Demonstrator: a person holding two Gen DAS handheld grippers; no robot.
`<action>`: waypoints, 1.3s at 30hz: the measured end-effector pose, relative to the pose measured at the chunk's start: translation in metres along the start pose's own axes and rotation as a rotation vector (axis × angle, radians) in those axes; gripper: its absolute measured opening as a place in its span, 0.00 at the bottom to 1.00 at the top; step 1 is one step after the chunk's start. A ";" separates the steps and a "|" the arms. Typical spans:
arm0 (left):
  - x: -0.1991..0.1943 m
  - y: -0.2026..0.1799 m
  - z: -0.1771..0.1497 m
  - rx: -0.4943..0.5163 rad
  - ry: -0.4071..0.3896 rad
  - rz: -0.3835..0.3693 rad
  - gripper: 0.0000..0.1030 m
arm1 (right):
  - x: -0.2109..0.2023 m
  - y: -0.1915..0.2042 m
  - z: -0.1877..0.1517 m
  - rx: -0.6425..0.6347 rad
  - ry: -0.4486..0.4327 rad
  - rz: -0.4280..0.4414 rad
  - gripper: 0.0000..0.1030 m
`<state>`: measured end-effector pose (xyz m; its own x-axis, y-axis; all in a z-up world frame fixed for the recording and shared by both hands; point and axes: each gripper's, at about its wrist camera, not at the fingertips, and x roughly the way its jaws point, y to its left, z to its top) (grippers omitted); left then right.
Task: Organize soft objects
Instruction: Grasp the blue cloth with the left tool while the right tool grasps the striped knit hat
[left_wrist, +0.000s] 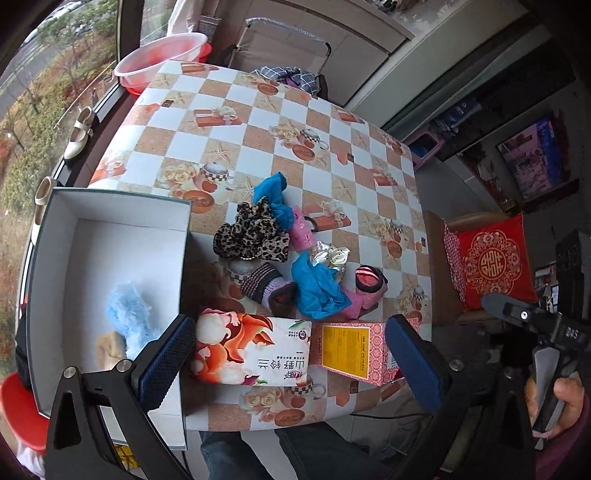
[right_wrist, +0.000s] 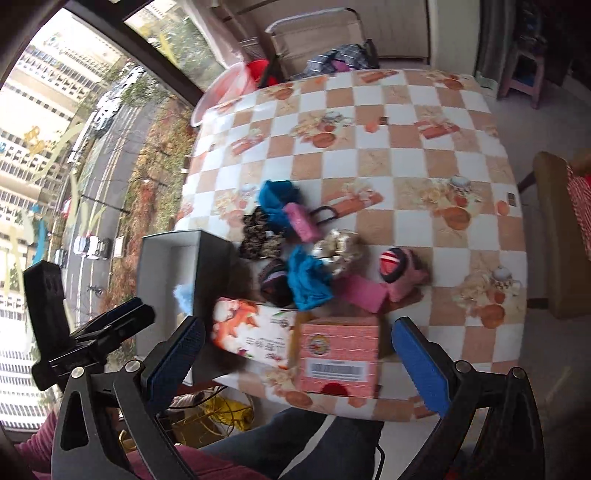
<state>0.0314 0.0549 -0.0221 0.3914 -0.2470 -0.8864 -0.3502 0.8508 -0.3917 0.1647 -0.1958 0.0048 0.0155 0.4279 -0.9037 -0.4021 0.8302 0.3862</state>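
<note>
A heap of soft things lies mid-table: a leopard scrunchie (left_wrist: 251, 236) (right_wrist: 258, 236), blue cloths (left_wrist: 317, 288) (right_wrist: 306, 280), pink pieces (left_wrist: 303, 232) (right_wrist: 301, 221), a shiny cream scrunchie (left_wrist: 332, 256) (right_wrist: 338, 247) and a pink sock (left_wrist: 367, 284) (right_wrist: 402, 273). A white open box (left_wrist: 110, 210) (right_wrist: 207, 266) at the left holds a fluffy blue item (left_wrist: 127, 314) (right_wrist: 183, 295). My left gripper (left_wrist: 291, 365) is open and empty above the table's near edge. My right gripper (right_wrist: 295, 362) is open and empty, held above the near edge.
A tissue pack (left_wrist: 251, 347) (right_wrist: 251, 332) and a pink carton (left_wrist: 354, 347) (right_wrist: 338, 354) lie at the near edge. A plastic basin (left_wrist: 159, 55) sits at the far left corner. A chair with a red cushion (left_wrist: 495, 262) stands to the right.
</note>
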 end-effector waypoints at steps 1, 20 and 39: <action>0.006 -0.006 0.002 0.017 0.010 0.014 1.00 | 0.005 -0.017 0.002 0.028 0.010 -0.028 0.99; 0.159 -0.033 0.118 0.038 0.141 0.324 0.99 | 0.171 -0.112 0.035 -0.003 0.228 -0.096 0.99; 0.282 0.004 0.155 0.021 0.418 0.395 0.27 | 0.217 -0.120 0.046 -0.084 0.238 -0.134 0.58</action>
<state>0.2724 0.0601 -0.2357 -0.1369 -0.0673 -0.9883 -0.3832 0.9236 -0.0099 0.2588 -0.1865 -0.2291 -0.1372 0.2119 -0.9676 -0.4854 0.8371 0.2522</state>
